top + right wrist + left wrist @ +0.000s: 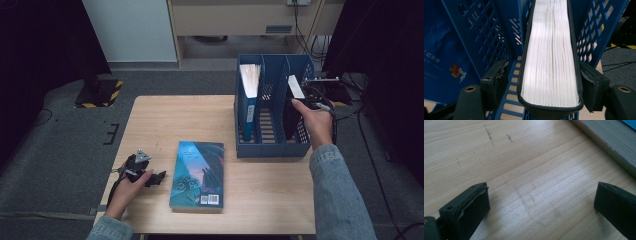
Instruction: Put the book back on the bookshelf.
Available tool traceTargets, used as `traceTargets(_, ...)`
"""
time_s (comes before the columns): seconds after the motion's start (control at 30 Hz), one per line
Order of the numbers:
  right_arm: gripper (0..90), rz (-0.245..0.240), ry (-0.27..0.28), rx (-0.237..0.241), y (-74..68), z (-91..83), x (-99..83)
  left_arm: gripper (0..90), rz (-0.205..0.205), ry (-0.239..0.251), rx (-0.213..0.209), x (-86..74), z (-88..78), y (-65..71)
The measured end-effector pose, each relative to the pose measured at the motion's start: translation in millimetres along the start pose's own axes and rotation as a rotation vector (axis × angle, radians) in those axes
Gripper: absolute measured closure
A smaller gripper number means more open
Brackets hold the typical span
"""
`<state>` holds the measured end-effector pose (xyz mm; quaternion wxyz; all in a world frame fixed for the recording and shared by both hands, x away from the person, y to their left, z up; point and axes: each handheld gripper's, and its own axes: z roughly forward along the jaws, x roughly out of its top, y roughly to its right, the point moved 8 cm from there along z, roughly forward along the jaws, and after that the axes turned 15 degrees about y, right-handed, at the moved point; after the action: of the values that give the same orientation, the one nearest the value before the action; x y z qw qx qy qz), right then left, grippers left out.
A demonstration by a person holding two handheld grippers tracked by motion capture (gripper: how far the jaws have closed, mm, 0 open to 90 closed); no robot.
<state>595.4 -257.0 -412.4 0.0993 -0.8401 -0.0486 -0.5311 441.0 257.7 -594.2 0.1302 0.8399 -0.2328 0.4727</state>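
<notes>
Paperback w/ dark illustrated cover lies flat at the near edge of the counter, approx 6 o'clock, not yet filed. Just at its 9 o'clock the left gripper rests low on the wood, jaws wide apart w/ nothing between them; in the left gripper view the book's page edge sits at 1 o'clock, apart from both jaws.

Farther back, approx 1 o'clock, stands the blue file rack. A blue book is upright in its left slot. The black-covered book stands in the right slot, page edge up, w/ the right gripper over it. In the right gripper view that book sits between the jaws: right jaw at the cover, left jaw clearly off it, so no clamp.

Risk, as I judge it: book looks loose in a wide slot, so w/o support it may tip against the divider or slide. Pulling the gripper away crooked could snag the cover & drag it back up.
</notes>
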Motion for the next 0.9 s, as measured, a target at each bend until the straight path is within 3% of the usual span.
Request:
traceTargets(0.3, 12.5, -0.002, 0.023, 0.006, -1.8, -5.7, -1.0, 0.0, 0.0, 0.002, 0.0, -0.1, -0.1, 0.0)
traceTargets(0.5, 6.4, 0.054, 0.051, 0.045, -3.0, -20.2, -1.5, 0.0, 0.0, 0.003, 0.001, -0.1, 0.0, 0.0)
traceTargets(0.57, 6.1, 0.08, 0.059, 0.058, -3.6, -26.7, -3.6, 0.0, -0.001, 0.004, 0.002, -0.1, 0.1, 0.1)
traceTargets(0.83, 4.8, 0.089, 0.079, 0.09, -2.8, -47.8, -17.9, 0.0, -0.001, 0.006, 0.003, 0.1, 0.4, 0.4)
traceTargets(0.9, 4.2, 0.097, 0.073, 0.099, -3.7, -53.6, -28.8, 0.0, 0.0, 0.006, 0.001, 0.2, 0.6, 0.3)
